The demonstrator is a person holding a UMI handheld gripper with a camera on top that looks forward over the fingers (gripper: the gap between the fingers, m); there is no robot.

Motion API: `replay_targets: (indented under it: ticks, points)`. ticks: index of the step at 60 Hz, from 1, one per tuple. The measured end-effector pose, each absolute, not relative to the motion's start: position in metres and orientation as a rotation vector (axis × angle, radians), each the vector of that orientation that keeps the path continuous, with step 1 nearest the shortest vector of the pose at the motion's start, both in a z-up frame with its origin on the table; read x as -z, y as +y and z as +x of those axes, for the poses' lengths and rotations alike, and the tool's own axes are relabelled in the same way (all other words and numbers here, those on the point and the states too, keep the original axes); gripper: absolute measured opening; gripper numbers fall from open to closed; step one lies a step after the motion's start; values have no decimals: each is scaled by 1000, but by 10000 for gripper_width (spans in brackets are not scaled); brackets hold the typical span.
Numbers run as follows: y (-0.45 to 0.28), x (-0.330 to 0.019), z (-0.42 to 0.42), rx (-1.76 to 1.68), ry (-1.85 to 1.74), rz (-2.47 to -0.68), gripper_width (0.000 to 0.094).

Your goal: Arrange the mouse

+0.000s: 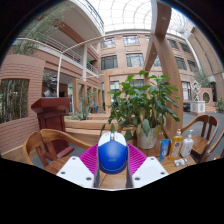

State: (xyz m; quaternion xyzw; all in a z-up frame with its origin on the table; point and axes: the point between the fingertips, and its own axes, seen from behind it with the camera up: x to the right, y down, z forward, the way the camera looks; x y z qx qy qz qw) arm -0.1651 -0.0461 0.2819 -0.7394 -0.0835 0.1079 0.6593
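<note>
TONGS [112, 170]: clamped on blue mouse [112, 156], pink pads [91, 158] against both its flanks, mouse lifted above tabletop [70, 160] | HANDLING: judged light, rigid, smooth shell, may slip; hold at mid-flanks, clear of buttons | FAR RIGHT: bottles [178, 146] | BEYOND: potted plant [143, 105] | FAR LEFT: wooden chair [45, 140]

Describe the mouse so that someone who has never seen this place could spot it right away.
Find the wooden table in the brick atrium, with a leafy potted plant standing on it. Nearer than the plant, between the gripper's two pink-padded fingers, sits the mouse. It is a rounded, glossy blue dome, unlike the upright bottles to the plant's right.
</note>
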Motion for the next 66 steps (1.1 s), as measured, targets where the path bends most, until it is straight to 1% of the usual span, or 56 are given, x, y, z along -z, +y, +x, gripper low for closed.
replay_targets:
  ticks: [1,2,4,5,6,8,9,10,12,14,15,20,24,34,37,40,45,48,50,66]
  points:
    - [-36,-276,-156,-238,-181,-1674,369]
    - [-24,-279,-150,-228,-169,-1698,368]
    - [-4,-264,-133,-207,-146,-1736,368]
    - [5,-247,-121,-197,-134,-1756,368]
    - [14,-245,-118,-188,-121,-1779,368]
    - [30,-214,-100,-161,-109,-1826,368]
    - [38,-192,-93,-150,-99,-1848,368]
    - [42,-189,-86,-142,-85,-1872,369]
    - [53,-164,-75,-118,-74,-1924,368]
    - [60,-138,-66,-100,-70,-1978,372]
    - [66,-114,-57,-90,-66,-2006,371]
    - [66,-68,-46,-65,-50,-2102,378]
    - [71,-36,-36,-46,-40,-2157,404]
    - [63,3,-32,-62,-13,-2238,490]
    - [60,8,-32,-58,-21,-2256,520]
    - [59,6,-32,-41,-23,-2250,568]
    - [52,-5,-31,-15,-33,-2243,747]
    - [46,-14,-32,-7,-30,-2229,875]
    - [39,-23,-31,0,-26,-2226,846]
    - [-47,-98,-19,43,33,-2174,864]
